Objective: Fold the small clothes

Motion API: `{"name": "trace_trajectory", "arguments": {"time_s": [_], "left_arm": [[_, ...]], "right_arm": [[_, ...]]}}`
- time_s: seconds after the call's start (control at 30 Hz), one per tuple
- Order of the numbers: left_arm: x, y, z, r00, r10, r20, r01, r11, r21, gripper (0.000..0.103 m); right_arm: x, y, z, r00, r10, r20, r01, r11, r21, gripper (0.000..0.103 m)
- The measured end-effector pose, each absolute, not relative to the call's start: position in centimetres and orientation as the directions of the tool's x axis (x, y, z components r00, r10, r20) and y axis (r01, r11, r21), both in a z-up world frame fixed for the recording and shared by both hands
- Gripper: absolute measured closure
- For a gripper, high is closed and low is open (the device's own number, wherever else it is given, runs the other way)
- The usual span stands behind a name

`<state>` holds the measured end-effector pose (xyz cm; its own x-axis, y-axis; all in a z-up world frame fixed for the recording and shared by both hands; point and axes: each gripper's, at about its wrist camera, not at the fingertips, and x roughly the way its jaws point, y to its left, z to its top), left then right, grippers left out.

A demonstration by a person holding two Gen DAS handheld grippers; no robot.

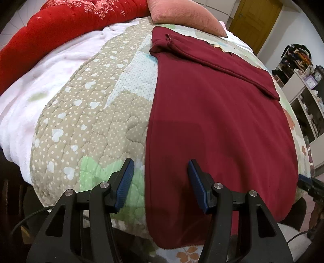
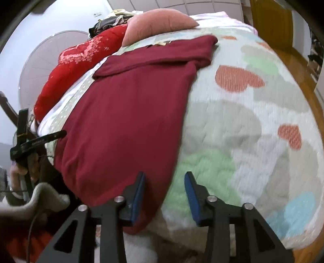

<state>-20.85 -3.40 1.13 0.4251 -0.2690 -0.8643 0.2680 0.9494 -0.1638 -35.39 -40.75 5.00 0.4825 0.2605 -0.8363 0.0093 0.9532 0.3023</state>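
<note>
A dark red garment (image 1: 218,125) lies flat on the quilted bed, its far end folded back into a band with a small loop. Its near hem hangs over the bed's front edge. It also shows in the right wrist view (image 2: 129,113). My left gripper (image 1: 161,172) is open and empty, hovering above the garment's near left edge, one finger over the quilt and one over the cloth. My right gripper (image 2: 165,186) is open and empty above the garment's near right edge. The left gripper's body (image 2: 26,141) shows at the left of the right wrist view.
The patchwork quilt (image 1: 81,113) covers the bed, with heart prints on its right half (image 2: 253,113). A white blanket (image 1: 40,81), a red padded cover (image 1: 60,26) and a pink pillow (image 1: 182,14) lie at the far side. Shelves (image 1: 301,87) stand to the right.
</note>
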Motion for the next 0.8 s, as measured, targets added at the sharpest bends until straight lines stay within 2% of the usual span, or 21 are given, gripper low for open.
{"name": "trace_trajectory", "arguments": {"time_s": [0.37,0.7,0.8], "left_arm": [[-22.5,-1.4,1.2,0.365,-0.358,-0.859,0.275,0.924,-0.267,0.048],[-24.1,-1.3,0.2,0.321,-0.344,-0.882,0.295,0.921,-0.252,0.048],[-24.2,-1.4,-0.1,0.315,-0.356,-0.879,0.288,0.919,-0.269,0.04]], "right_arm": [[-36.9,-39.9,3.9,0.448,0.37,-0.814,-0.033,0.917,0.398,0.063],[-36.7,-39.2,3.3,0.427,0.417,-0.802,-0.063,0.899,0.433,0.061],[-36.6,-39.3,3.1,0.428,0.421,-0.8,-0.057,0.896,0.441,0.061]]}}
